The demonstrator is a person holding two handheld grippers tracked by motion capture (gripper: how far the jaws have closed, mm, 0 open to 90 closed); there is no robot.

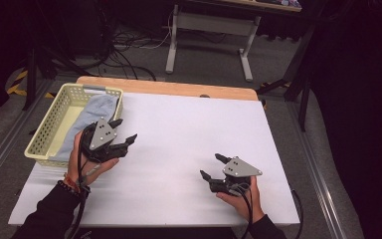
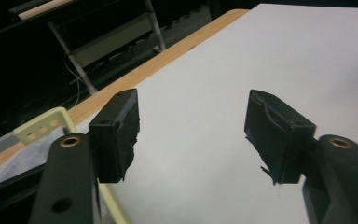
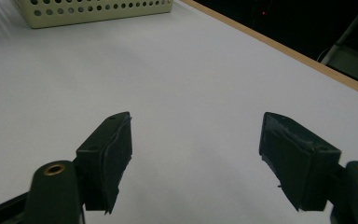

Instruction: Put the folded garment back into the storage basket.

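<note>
A pale yellow perforated basket (image 1: 49, 127) stands at the table's left edge with a light blue cloth (image 1: 92, 114) lying in it. My left gripper (image 1: 125, 130) hovers just right of the basket, its jaws open with nothing between them. In the left gripper view the same gripper (image 2: 192, 135) looks across the bare white tabletop, with the basket's corner (image 2: 42, 128) and a bit of cloth at lower left. My right gripper (image 1: 211, 167) rests low over the table's front right, open and empty. The right gripper view shows its spread jaws (image 3: 196, 154) above the white surface, the basket (image 3: 93, 10) far off.
The white tabletop (image 1: 189, 134) has a wooden strip (image 1: 169, 88) along its far edge. Beyond it a grey floor carries cables and the white legs of another table (image 1: 209, 37). Metal rails run along both sides.
</note>
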